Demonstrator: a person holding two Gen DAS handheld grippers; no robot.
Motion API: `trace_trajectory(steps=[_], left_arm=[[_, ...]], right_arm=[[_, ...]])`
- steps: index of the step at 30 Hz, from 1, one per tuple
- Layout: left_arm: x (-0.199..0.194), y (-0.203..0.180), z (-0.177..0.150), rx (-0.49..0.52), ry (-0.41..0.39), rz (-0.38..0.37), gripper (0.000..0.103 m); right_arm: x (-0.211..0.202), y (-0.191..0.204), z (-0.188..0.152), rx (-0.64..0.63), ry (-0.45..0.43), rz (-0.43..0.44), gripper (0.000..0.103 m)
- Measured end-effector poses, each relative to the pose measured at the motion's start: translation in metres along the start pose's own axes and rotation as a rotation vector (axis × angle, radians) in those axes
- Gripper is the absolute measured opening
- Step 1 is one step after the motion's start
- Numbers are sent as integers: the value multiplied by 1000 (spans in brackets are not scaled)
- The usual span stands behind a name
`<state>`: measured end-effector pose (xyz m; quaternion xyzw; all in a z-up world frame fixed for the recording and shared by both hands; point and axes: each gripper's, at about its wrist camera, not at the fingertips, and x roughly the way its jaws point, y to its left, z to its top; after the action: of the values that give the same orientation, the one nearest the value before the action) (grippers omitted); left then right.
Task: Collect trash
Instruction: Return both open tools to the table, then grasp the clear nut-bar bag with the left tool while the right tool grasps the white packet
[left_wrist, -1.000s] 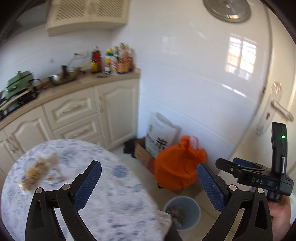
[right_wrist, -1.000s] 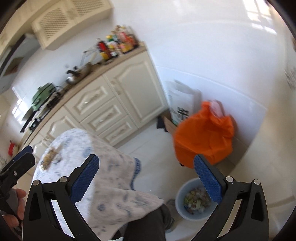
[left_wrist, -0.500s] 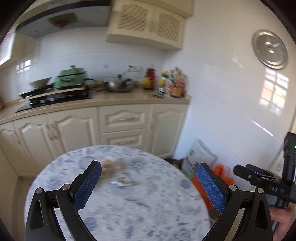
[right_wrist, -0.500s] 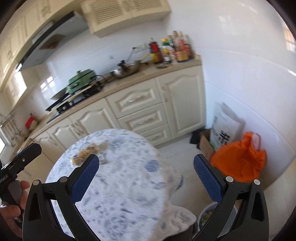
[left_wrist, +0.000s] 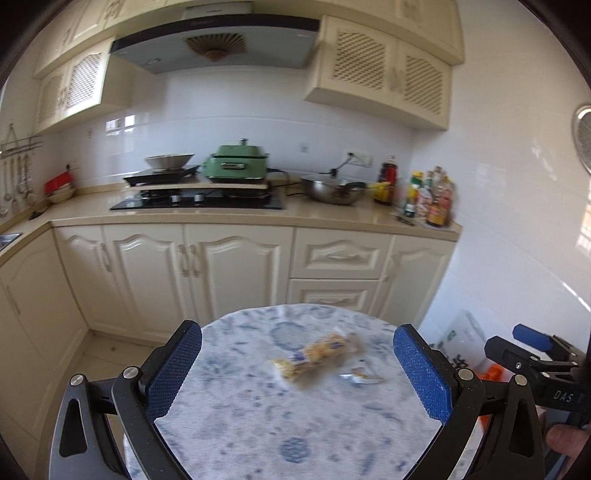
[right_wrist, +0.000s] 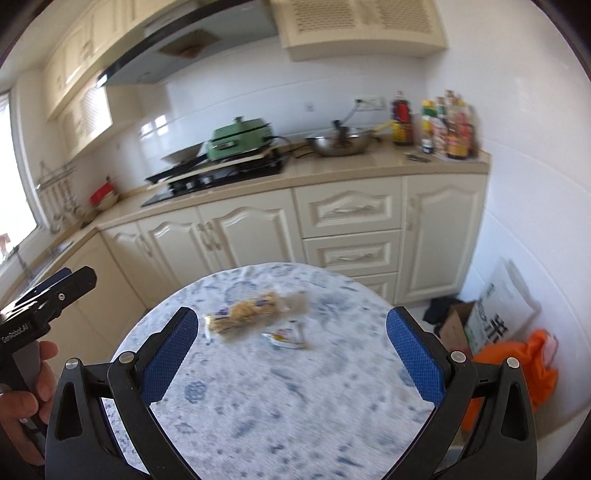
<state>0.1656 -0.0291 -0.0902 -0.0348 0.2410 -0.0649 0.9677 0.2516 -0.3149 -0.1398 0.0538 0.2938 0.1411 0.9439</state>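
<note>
We hold both tools above a round table draped in a white cloth with blue floral print (left_wrist: 258, 417), facing the cream kitchen cabinets (left_wrist: 236, 273). Our left gripper (left_wrist: 297, 373) has its blue-padded fingers (left_wrist: 173, 369) spread wide with nothing between them, and our right gripper (right_wrist: 291, 354) is released in the same way — both hang over the near half of the cloth, touching nothing.

The trash lies past the middle of the table, toward the cabinets: a clear plastic wrapper holding yellowish crumbly snack bits (left_wrist: 317, 354), lying slantwise, and just beside it on the right a small crumpled scrap of white and silver packaging (left_wrist: 360, 376). In the right wrist view the same wrapper (right_wrist: 247, 314) sits nearer the left finger, with the scrap (right_wrist: 282, 336) close to it. Motion blur softens both pieces.

On the floor to the right, against the white tiled wall, we see an orange plastic bag (right_wrist: 517, 365), a brown cardboard box (right_wrist: 456, 325) and a white printed sack (right_wrist: 498, 314). On the beige counter stand a green lidded cooker (left_wrist: 238, 164), a steel wok (left_wrist: 332, 188) and a cluster of sauce bottles (left_wrist: 428, 199).
</note>
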Motion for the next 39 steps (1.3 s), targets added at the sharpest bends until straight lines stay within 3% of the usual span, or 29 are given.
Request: trace_trajectory(steps=[6, 13, 22, 29, 33, 34, 35, 36, 38, 39], left_arm=[[22, 20, 0, -21, 20, 45, 102], [86, 31, -2, 30, 101, 48, 102], [219, 9, -13, 207, 278, -18, 102], [306, -22, -32, 442, 376, -91, 102], [346, -30, -38, 501, 450, -138, 101], [352, -27, -34, 458, 449, -171, 91], [358, -22, -31, 402, 485, -220, 73], [361, -19, -29, 351, 503, -259, 66], [362, -18, -26, 342, 493, -252, 38], [362, -17, -25, 325, 506, -250, 32]], right_arm=[[40, 29, 1, -87, 37, 10, 103], [109, 23, -18, -117, 164, 4, 103], [192, -6, -54, -136, 335, -13, 100], [223, -12, -64, -201, 375, 15, 83], [233, -10, -69, -241, 359, 22, 76], [232, -10, -69, -240, 359, 27, 75], [231, -9, -68, -249, 355, 34, 66], [229, -8, -69, -253, 349, 46, 60], [225, -5, -69, -256, 350, 56, 42], [224, -5, -70, -249, 351, 63, 39]])
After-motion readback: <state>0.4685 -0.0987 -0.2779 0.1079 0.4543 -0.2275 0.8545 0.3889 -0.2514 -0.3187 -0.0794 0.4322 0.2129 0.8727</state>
